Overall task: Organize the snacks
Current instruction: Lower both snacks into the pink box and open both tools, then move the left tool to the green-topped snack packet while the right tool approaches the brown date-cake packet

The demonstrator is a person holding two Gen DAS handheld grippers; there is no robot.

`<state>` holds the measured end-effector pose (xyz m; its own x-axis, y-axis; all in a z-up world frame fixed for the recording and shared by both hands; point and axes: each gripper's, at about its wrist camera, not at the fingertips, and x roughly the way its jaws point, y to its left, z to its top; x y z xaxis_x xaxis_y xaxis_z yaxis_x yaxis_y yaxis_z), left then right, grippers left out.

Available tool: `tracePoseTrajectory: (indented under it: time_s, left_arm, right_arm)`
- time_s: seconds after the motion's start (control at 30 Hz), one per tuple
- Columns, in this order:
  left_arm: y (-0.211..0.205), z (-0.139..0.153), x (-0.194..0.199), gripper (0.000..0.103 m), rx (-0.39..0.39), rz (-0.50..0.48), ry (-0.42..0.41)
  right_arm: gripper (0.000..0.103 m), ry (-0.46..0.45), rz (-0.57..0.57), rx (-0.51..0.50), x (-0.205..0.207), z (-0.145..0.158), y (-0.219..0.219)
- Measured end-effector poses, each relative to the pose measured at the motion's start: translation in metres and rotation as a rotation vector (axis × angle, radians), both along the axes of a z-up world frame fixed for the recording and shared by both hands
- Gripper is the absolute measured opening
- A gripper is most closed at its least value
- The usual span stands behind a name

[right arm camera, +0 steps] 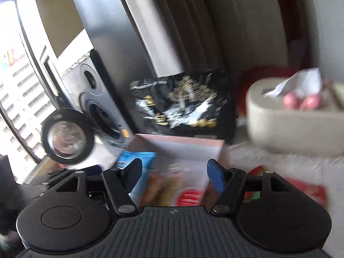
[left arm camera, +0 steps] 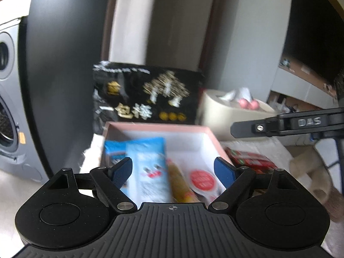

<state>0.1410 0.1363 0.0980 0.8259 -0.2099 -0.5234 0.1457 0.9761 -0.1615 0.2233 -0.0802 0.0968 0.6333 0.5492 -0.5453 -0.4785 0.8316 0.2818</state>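
A pink box with a white inside holds snacks: a light blue packet, a yellow packet and a round red-lidded item. My left gripper is open and empty just above the box's near side. The right gripper's finger crosses the right of the left wrist view. In the right wrist view my right gripper is open and empty over the same box, with the blue packet under its left finger. A large black snack bag stands behind the box; it also shows in the right wrist view.
A beige tissue holder with pink balls stands right of the box. A red packet lies on the white cloth right of the box. A grey speaker and a dark panel stand at left. Both views are blurred.
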Motion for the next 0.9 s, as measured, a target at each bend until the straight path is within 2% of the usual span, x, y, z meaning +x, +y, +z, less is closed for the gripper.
tracePoseTrajectory:
  time_s: [0.07,0.2,0.3,0.37,0.47,0.53,0.63,0.8,0.9]
  left_arm:
    - [-0.012,0.002,-0.008,0.088,0.005,-0.02,0.007]
    - [-0.042,0.006,-0.02,0.086,0.009,-0.072,0.004]
    - [-0.07,0.008,-0.027,0.081,0.005,-0.151,-0.002]
    - [-0.093,0.005,-0.03,0.081,0.009,-0.222,0.008]
    - [-0.128,-0.009,-0.03,0.081,0.014,-0.318,0.052]
    - [-0.15,-0.023,-0.028,0.081,0.022,-0.357,0.094]
    - [-0.178,-0.04,-0.025,0.079,0.029,-0.399,0.152]
    - [-0.195,-0.052,-0.024,0.079,0.055,-0.421,0.181]
    - [-0.193,-0.057,-0.026,0.079,0.073,-0.411,0.203]
  right_arm:
    - [0.067,-0.025,-0.015,-0.046,-0.006,-0.001,-0.011]
    - [0.067,-0.085,-0.056,-0.211,-0.024,-0.015,-0.042]
    - [0.068,-0.124,-0.076,-0.312,-0.049,-0.032,-0.076]
    - [0.07,-0.123,-0.129,-0.336,-0.06,-0.041,-0.101]
    - [0.07,-0.048,-0.206,-0.314,-0.066,-0.051,-0.14]
    - [0.07,0.017,-0.235,-0.272,-0.067,-0.059,-0.161]
    - [0.07,0.062,-0.27,-0.226,-0.069,-0.068,-0.177]
    - [0.07,0.091,-0.195,-0.092,-0.076,-0.072,-0.183]
    - [0.07,0.092,-0.158,-0.093,-0.073,-0.076,-0.174]
